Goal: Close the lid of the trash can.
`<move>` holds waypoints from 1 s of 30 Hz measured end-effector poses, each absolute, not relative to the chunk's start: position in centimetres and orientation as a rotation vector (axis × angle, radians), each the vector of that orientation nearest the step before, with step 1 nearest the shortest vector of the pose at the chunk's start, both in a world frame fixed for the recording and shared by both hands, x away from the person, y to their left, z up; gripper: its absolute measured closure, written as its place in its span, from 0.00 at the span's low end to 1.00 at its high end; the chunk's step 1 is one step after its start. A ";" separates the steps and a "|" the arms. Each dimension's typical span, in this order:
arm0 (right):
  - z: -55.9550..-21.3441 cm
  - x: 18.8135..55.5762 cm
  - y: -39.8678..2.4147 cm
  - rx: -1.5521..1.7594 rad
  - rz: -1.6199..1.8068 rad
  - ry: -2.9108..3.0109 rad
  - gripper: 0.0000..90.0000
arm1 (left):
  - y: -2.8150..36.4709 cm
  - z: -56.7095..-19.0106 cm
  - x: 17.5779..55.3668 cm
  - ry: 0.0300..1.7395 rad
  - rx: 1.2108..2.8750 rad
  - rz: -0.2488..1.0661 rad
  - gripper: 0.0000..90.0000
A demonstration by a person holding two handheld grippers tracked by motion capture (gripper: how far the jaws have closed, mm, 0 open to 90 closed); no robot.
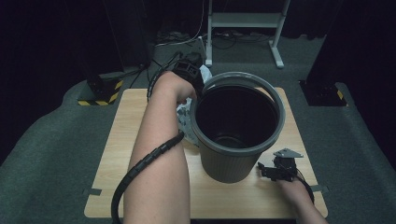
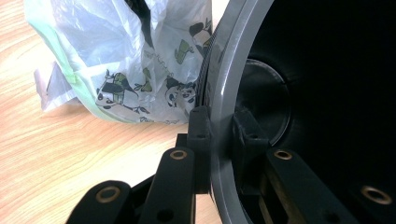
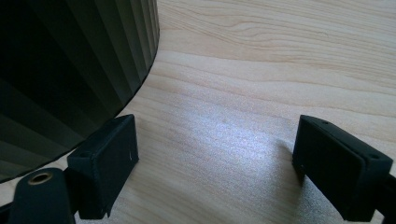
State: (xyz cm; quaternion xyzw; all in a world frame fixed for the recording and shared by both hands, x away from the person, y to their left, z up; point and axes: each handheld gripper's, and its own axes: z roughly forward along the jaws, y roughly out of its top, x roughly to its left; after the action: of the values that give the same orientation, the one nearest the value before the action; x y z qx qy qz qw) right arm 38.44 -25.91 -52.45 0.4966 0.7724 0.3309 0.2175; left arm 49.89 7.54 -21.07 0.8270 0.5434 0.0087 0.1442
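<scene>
While the left gripper (image 2: 219, 135) clamps the rim of the dark grey ribbed plastic bin (image 1: 238, 135), the right gripper (image 1: 275, 171) rests with jaws wide apart on the desk.

Standing near the middle of the light wooden desk (image 1: 116, 158), toward its right edge, the round bin is upright and its dark inside shows only a bare circular bottom. One left jaw sits outside the smooth grey rim and the other inside, closed on the wall at the bin's far-left side. Just beside the bin, against its left wall, lies a crumpled translucent white plastic bag (image 2: 135, 60) with a pale green band and printed pandas; whether anything is in it cannot be told. Near the desk's front right corner, the right gripper lies just beside the bin's ribbed wall, bare wood between its jaws.
</scene>
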 end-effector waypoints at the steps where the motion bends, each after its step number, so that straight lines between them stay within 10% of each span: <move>1: -52.4 38.4 -25.9 1.376 0.916 2.139 0.15 | 7.5 -21.2 49.9 1.567 2.388 0.028 0.88; 30: -52.4 38.4 -25.9 1.379 0.922 2.141 0.15 | 6.8 -22.1 49.9 1.563 2.431 0.112 0.86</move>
State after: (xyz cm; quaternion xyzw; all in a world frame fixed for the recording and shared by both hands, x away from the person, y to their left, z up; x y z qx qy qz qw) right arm 38.39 -25.93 -52.45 0.4973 0.7719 0.3325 0.2150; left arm 49.94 6.83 -22.09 0.8340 0.5362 0.0385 0.1245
